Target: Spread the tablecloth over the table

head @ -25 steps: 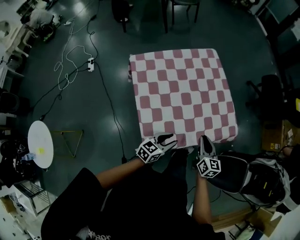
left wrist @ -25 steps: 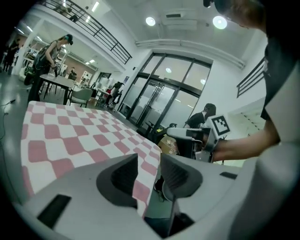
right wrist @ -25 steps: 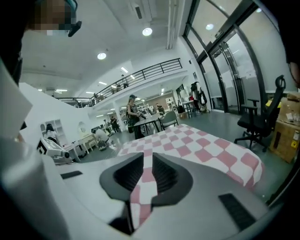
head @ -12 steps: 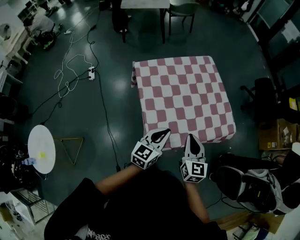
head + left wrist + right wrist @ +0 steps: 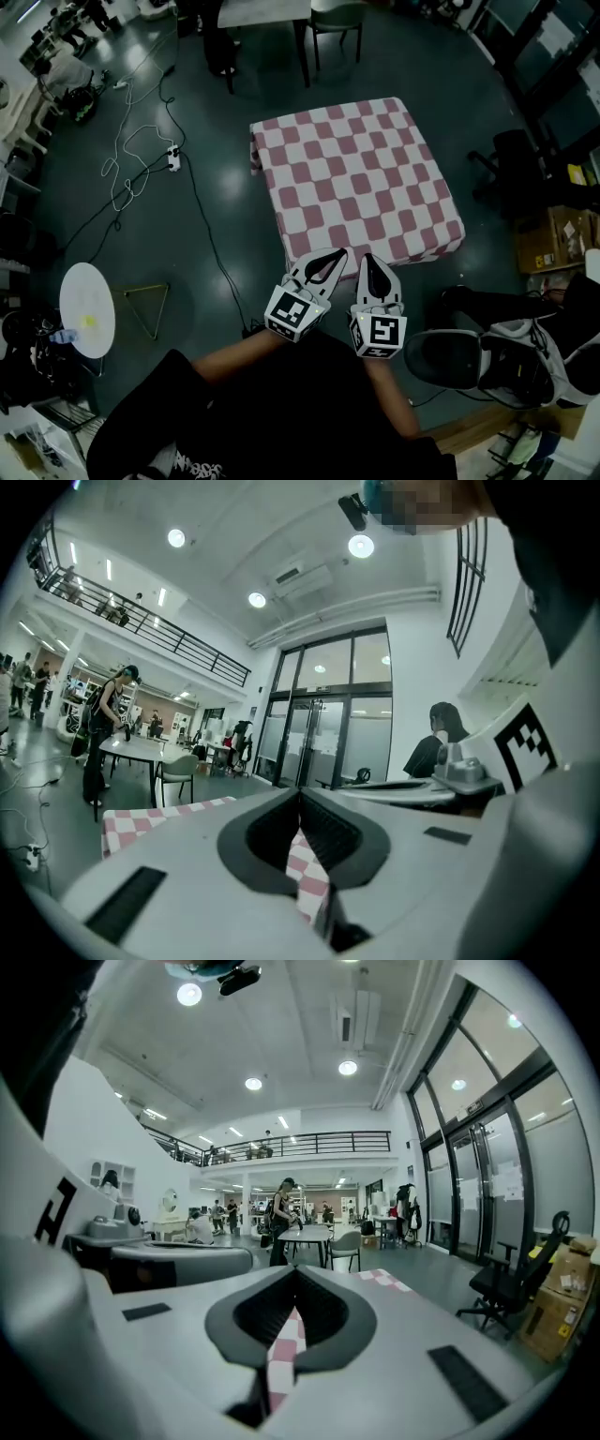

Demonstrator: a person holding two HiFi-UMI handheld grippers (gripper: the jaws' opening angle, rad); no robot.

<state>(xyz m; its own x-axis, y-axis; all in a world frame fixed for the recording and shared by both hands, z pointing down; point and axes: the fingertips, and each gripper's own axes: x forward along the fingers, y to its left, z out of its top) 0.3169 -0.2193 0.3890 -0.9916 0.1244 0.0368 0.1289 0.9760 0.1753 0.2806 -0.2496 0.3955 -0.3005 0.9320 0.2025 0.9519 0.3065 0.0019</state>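
Dark floor (image 5: 216, 216) surrounds the table, hidden under the checked tablecloth (image 5: 356, 178). Left gripper (image 5: 337, 254) and right gripper (image 5: 366, 257), parted a second ago, now pinch its near edge. They have lifted it, probably for a straightening pull.

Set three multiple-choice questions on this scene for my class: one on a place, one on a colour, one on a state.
1. Where in the head view is the round white table? A) far left B) top centre C) far right
2. The tablecloth is checked in: A) blue and yellow B) red and white C) green and black
3. The left gripper and right gripper are: A) both open B) both shut on the tablecloth C) only one shut

Answers: 1 A, it stands on the floor at the left edge. 2 B, the squares show it. 3 B, checked cloth is pinched between each pair of fingers.
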